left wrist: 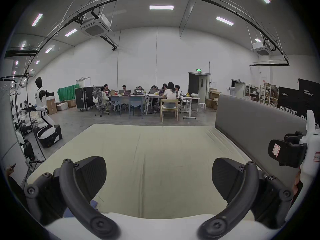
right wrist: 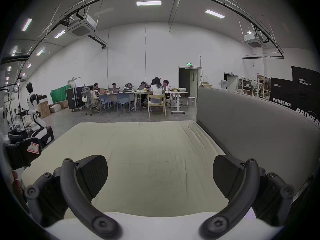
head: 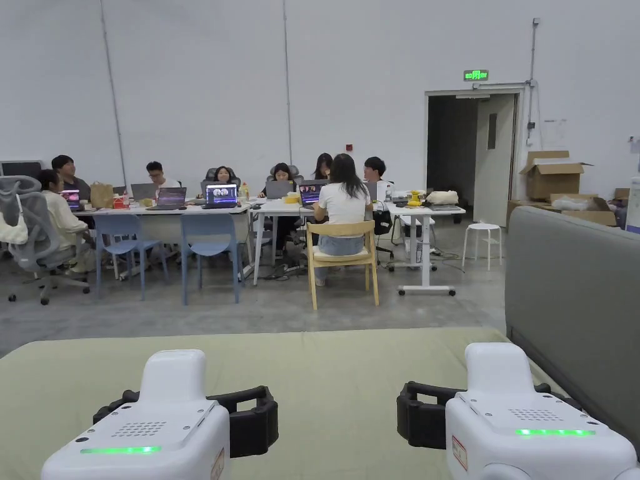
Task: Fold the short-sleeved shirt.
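- In the head view we are holding the left gripper (head: 250, 419) and the right gripper (head: 415, 415) side by side, low over a pale green sheet (head: 337, 375) that is covering a bed. From this angle we cannot tell how the jaws are standing. Beyond the jaws the sheet is lying bare, and a grey headboard (head: 575, 300) is rising along the outer side of the right gripper. Farther off, people are sitting at tables (head: 262, 209) with laptops.
- In the left gripper view we are seeing the left gripper (left wrist: 158, 178) with its jaws spread wide apart and nothing between them. The sheet (left wrist: 155, 148) is stretching away smooth ahead of the jaws. A small patch of blue cloth (left wrist: 94, 204) is peeking out just under the inner edge of the left-hand jaw; we cannot tell whether it is the shirt. The right gripper (left wrist: 287, 152) is hanging off to the side, near the headboard (left wrist: 256, 127).
- In the right gripper view we are seeing the right gripper (right wrist: 160, 178) with its jaws also wide apart and empty, the sheet (right wrist: 147, 148) between and beyond them, the headboard (right wrist: 251, 122) beside the right-hand jaw.
- We are judging that the folding is not yet begun: nothing is gripped, no shirt is lying spread ahead of the jaws, and finding it, laying it flat and every fold are all left to do.
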